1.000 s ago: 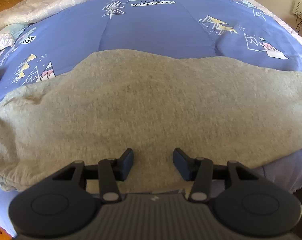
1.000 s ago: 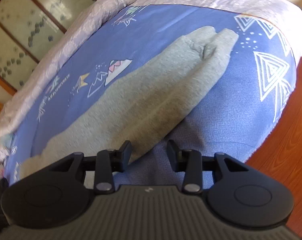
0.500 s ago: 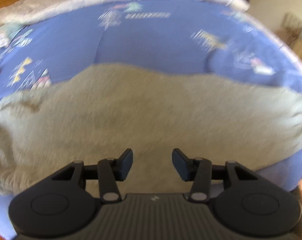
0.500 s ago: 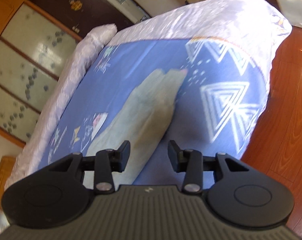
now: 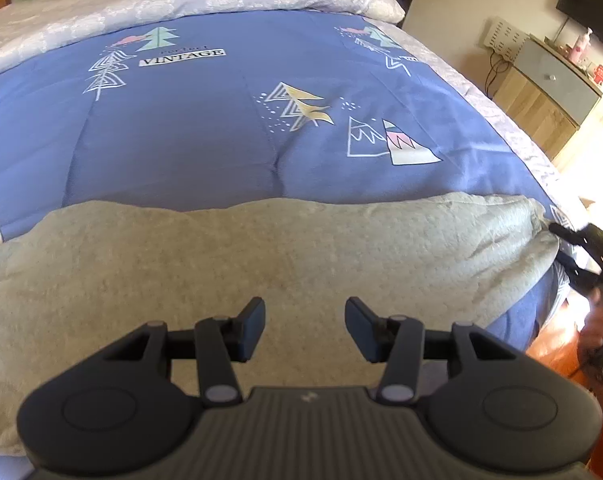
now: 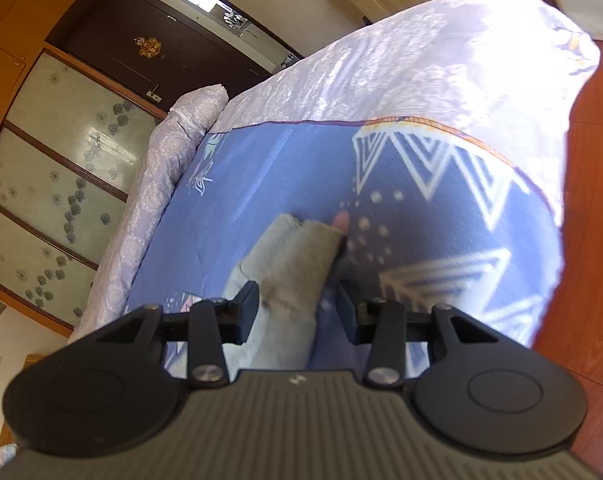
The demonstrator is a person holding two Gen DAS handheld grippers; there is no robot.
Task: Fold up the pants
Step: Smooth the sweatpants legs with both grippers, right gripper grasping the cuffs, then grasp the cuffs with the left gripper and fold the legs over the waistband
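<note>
Grey pants [image 5: 261, 264] lie across the blue quilt [image 5: 205, 128], laid flat in a long band from left to right. My left gripper [image 5: 305, 328] hovers over the near edge of the band, open, with nothing between its pads. In the right wrist view the two leg cuffs [image 6: 301, 240] lie just ahead of my right gripper [image 6: 297, 312]. It is open above the leg end, and the pads do not press the cloth. The left wrist view also shows that right gripper [image 5: 561, 242] at the cuff end, with a hand [image 5: 599, 320] behind it.
A pale floral border [image 6: 401, 64] runs round the quilt and hangs over the bed's edge. Wooden floor [image 6: 593, 216] lies to the right of the bed. A cabinet [image 5: 549, 92] stands by the wall, and a wardrobe with frosted doors [image 6: 57, 168] lies beyond the bed.
The left gripper has lifted and swung right, bringing the cuff end and the right gripper into its view. The right gripper has travelled along the leg to the cuffs and rolled. Both jaws stay apart.
</note>
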